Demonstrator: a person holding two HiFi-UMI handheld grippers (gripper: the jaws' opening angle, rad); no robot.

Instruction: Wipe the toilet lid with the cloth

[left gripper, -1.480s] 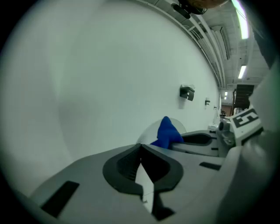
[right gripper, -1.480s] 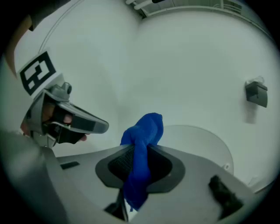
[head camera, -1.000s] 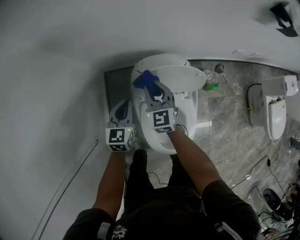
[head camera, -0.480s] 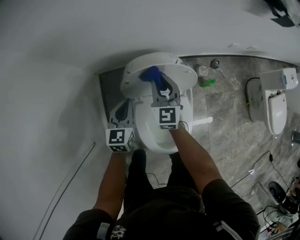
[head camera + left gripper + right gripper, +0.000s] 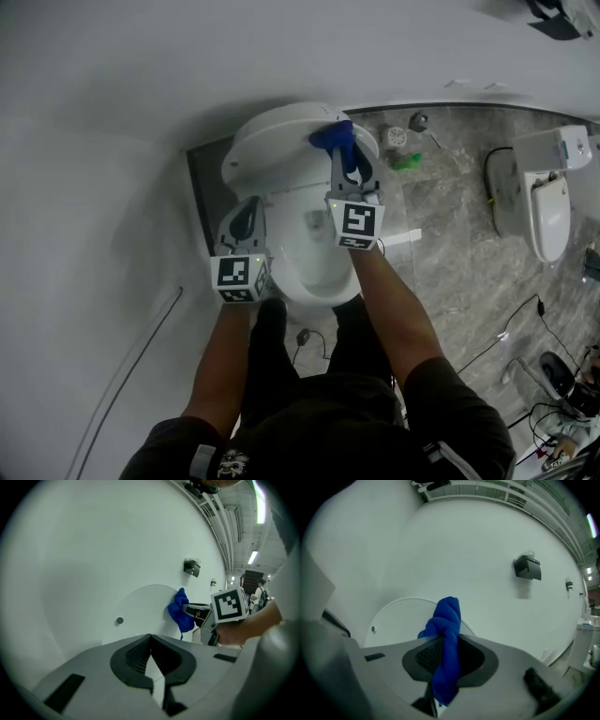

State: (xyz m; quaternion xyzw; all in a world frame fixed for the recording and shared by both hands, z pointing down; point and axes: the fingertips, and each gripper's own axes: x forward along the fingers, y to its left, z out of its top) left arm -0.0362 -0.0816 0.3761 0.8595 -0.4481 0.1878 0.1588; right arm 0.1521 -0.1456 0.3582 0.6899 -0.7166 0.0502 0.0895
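At the upright toilet lid's (image 5: 272, 141) right edge, the right gripper (image 5: 345, 159) clamps the blue cloth (image 5: 332, 137). Below the lid, the left gripper (image 5: 247, 214) is closed and empty.

The raised toilet lid (image 5: 267, 141) stands close before the wall (image 5: 112, 112), little room behind it; only a narrow strip on its left; the floor (image 5: 450, 253) on the right lies open, save a green object (image 5: 405, 161) near the bowl; a second toilet (image 5: 548, 202) stands well apart.
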